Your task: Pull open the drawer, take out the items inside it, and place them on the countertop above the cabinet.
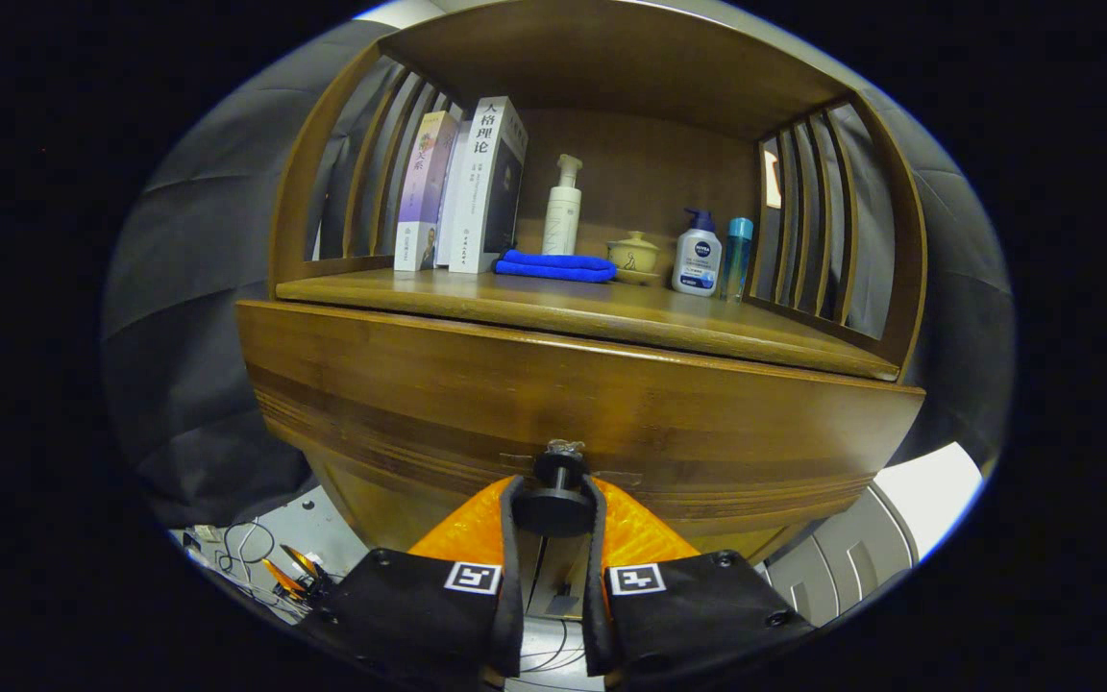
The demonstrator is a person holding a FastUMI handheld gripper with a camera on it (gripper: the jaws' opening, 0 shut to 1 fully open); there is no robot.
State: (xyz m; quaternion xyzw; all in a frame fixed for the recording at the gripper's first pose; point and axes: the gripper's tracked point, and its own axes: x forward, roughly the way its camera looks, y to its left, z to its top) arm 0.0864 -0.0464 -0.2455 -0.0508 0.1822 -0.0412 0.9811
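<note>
Clearly, the gripper (pixel 553 495) had both fingers (pixel 511 538) pressed on the round dark knob (pixel 553 507) of the brown wooden drawer front (pixel 515 404), which looked closed. Above it, on the wooden countertop (pixel 707 332), stood three upright books (pixel 462 187), a folded blue cloth (pixel 553 266), a white pump bottle (pixel 563 210) and a small yellow lidded pot (pixel 634 255).
</note>
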